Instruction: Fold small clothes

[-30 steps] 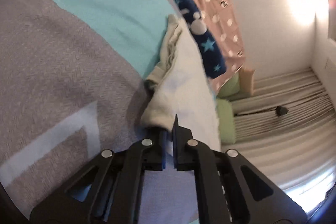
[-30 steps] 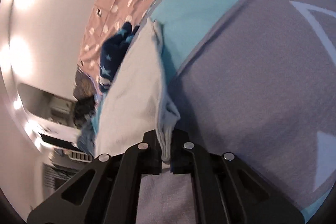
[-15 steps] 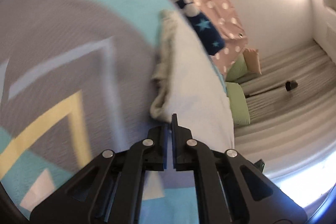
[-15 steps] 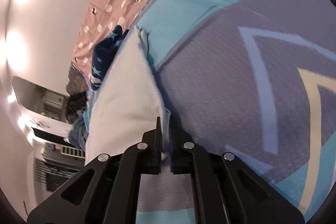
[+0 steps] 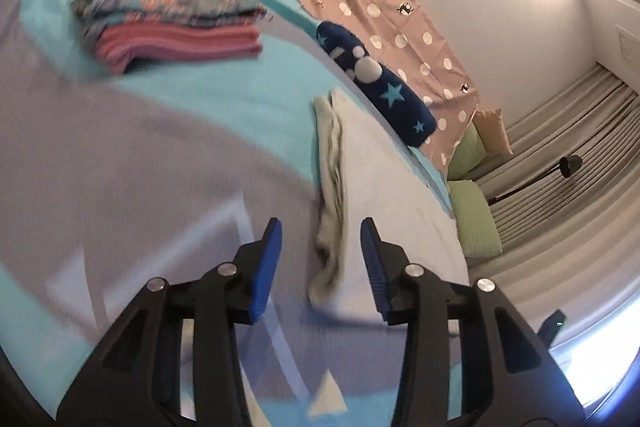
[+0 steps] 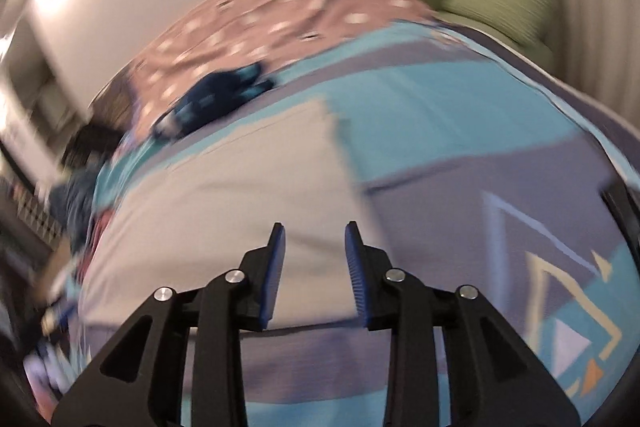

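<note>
Lying flat on the teal-and-grey bedspread (image 5: 168, 131) near the folded stack (image 5: 172, 23), the pale garment (image 6: 240, 195) sits free, its doubled edge between the wide-open left gripper (image 5: 320, 255), while the right gripper (image 6: 314, 259), also spread, hovers empty, presumably to regrip.

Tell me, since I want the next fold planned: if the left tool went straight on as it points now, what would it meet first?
Probably the white garment: its bunched folded edge lies between the open left tool fingers, just ahead. Depth is unclear.
</note>
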`<state>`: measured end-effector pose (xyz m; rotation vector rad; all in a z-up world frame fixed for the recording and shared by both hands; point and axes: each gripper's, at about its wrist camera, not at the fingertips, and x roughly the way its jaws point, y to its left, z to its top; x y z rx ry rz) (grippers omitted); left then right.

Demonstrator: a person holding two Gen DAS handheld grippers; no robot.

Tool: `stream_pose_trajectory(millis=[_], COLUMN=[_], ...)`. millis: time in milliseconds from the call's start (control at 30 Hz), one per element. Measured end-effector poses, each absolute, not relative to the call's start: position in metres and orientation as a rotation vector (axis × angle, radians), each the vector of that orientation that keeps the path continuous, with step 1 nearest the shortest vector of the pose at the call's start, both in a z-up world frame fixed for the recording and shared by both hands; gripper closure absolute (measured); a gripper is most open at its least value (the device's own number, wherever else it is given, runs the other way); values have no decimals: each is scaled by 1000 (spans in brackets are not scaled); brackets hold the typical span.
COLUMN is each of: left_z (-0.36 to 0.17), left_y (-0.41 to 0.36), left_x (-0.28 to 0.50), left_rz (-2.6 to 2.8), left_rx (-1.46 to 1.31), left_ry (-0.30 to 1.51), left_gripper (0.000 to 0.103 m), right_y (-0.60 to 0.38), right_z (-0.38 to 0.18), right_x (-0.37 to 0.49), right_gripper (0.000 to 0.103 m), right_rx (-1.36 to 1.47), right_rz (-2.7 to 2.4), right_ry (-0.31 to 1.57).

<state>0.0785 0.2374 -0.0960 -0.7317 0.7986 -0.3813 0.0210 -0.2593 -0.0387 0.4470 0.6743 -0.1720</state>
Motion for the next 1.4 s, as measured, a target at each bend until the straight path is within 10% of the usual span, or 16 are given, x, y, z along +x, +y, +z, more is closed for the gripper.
stream_pose_trajectory(millis=[333,367,433,767,967,1400], left_z=[-105,-108,-118,-120,-118,-121], left_y=[204,201,199,258,230,188], left_x=[241,251,269,261,253,258], left_rz=[-546,-553,-569,-531,-666,-824], left_rx=[-664,-661,-686,-846,-717,-573], left_ry=[989,998,1004,713,863,963], left_gripper=[58,60,97,101,61,61], right_y=[-124,-115,-101,-32,22,97], right_z=[-23,-24,-26,-46,-46,-79], right_x=[74,78,84,106,110,101], right_gripper=[54,54,54,54,54,52], right_rx=[196,182,162,-13,-227,-662], right_rz=[154,171,185,285,354,387], right_ry=[767,782,806,914,860,774])
